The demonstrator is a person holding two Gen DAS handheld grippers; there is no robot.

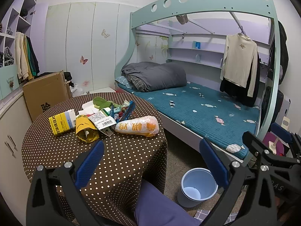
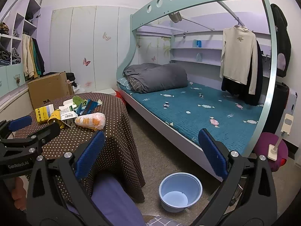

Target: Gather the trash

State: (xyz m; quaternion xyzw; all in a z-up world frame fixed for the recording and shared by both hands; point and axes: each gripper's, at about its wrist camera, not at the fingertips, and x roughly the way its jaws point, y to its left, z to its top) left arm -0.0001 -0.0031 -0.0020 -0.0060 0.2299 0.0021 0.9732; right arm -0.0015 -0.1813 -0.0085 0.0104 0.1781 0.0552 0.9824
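Observation:
A pile of trash lies on the round table's brown dotted cloth (image 1: 122,162): a yellow medicine box (image 1: 61,123), a crumpled yellow wrapper (image 1: 86,130), a barcoded carton (image 1: 102,120), blue wrappers (image 1: 126,111) and a white-orange plastic bag (image 1: 138,126). My left gripper (image 1: 152,144) is open and holds nothing, short of the pile over the table's near edge. My right gripper (image 2: 151,133) is open too, over the floor to the right of the table (image 2: 116,113). A blue bin (image 2: 179,191) stands on the floor below it, also visible as the bin (image 1: 197,188) in the left wrist view.
A bunk bed (image 1: 197,111) with a teal mattress fills the right side, clothes hanging from its frame. A cardboard box (image 1: 45,94) and a cabinet (image 1: 11,131) stand left of the table. A person's trouser leg (image 1: 160,207) lies under the grippers. A purple stool (image 2: 270,146) sits at right.

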